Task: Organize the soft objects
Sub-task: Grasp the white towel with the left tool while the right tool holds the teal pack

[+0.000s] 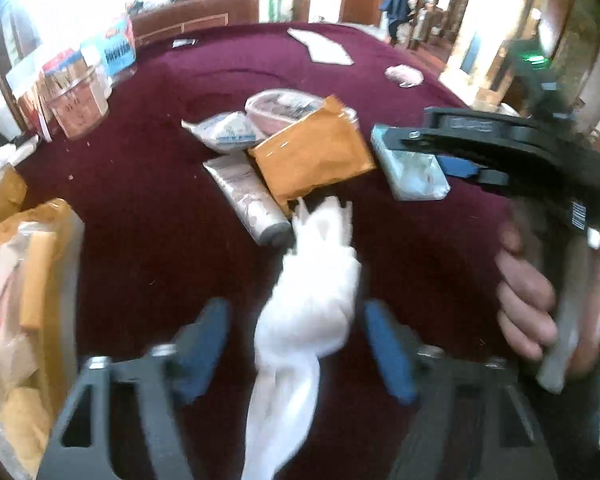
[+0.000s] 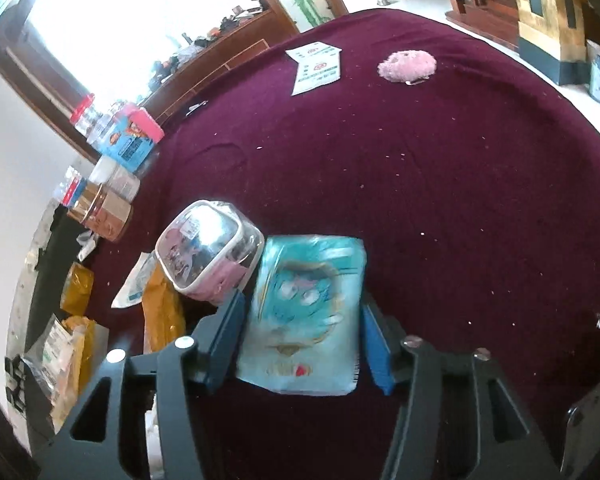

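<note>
A white sock [image 1: 312,304] lies on the maroon tablecloth [image 1: 148,184], running between the open fingers of my left gripper [image 1: 300,344]; neither pad touches it. My right gripper [image 2: 300,340] has its blue pads against both sides of a light-blue tissue pack [image 2: 306,312], which also shows in the left wrist view [image 1: 410,168] with the right gripper [image 1: 456,160] on it. A pink fluffy item [image 2: 407,65] lies far across the table.
An orange padded envelope [image 1: 312,156], a tube [image 1: 248,200], a clear-lidded pink box [image 2: 208,252] and a plastic pouch [image 1: 224,132] cluster mid-table. Jars and cartons [image 1: 76,92] stand at the left. Bags [image 1: 24,300] fill the left edge. Papers [image 2: 318,66] lie far back.
</note>
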`<state>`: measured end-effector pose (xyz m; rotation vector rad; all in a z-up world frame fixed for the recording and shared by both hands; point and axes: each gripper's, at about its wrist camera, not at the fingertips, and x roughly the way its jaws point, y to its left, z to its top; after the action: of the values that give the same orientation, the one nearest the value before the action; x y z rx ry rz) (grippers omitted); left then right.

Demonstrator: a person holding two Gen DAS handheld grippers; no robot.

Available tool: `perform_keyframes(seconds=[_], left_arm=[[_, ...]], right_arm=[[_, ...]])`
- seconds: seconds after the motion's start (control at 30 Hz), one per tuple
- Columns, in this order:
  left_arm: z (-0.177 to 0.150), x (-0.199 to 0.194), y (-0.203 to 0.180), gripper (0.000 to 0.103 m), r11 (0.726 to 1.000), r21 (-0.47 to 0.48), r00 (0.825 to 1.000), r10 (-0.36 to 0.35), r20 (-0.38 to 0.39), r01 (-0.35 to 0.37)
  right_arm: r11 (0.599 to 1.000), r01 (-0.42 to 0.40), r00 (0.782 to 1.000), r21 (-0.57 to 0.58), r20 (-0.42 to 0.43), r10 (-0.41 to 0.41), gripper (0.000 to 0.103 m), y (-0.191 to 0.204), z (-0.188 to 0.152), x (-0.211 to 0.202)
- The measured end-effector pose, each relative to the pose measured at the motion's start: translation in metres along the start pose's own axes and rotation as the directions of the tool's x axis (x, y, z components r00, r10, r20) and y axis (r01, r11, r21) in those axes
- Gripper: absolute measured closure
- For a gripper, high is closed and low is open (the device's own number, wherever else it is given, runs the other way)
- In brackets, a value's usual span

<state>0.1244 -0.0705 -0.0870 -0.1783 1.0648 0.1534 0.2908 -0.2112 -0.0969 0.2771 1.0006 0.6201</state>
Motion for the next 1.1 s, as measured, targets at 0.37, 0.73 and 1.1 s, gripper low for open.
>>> perform_keyframes(seconds=[0.37, 0.73, 1.1], left_arm=[[-0.045, -0.046, 0.036, 0.058, 0.955, -0.194, 0.974, -0.228, -0.004, 0.223], [-0.069, -0.072, 0.053, 0.058, 0.910, -0.271, 0.948, -0.318, 0.031, 0.314], [-0.095, -0.140, 0.107, 0.058, 0.885, -0.343, 0.947, -0.265, 0.183, 0.314]], right_arm=[[0.962, 0.180, 0.984, -0.206, 0.020, -0.180, 0.041, 0.036, -0.009, 0.013], [0.903, 0.291, 0.956, -0.315, 0.123, -0.265, 0.068, 0.058, -0.028, 0.005], [0.982, 0.032, 0.985, -0.187, 0.173, 0.001, 0.068, 0.082, -0.095, -0.087]])
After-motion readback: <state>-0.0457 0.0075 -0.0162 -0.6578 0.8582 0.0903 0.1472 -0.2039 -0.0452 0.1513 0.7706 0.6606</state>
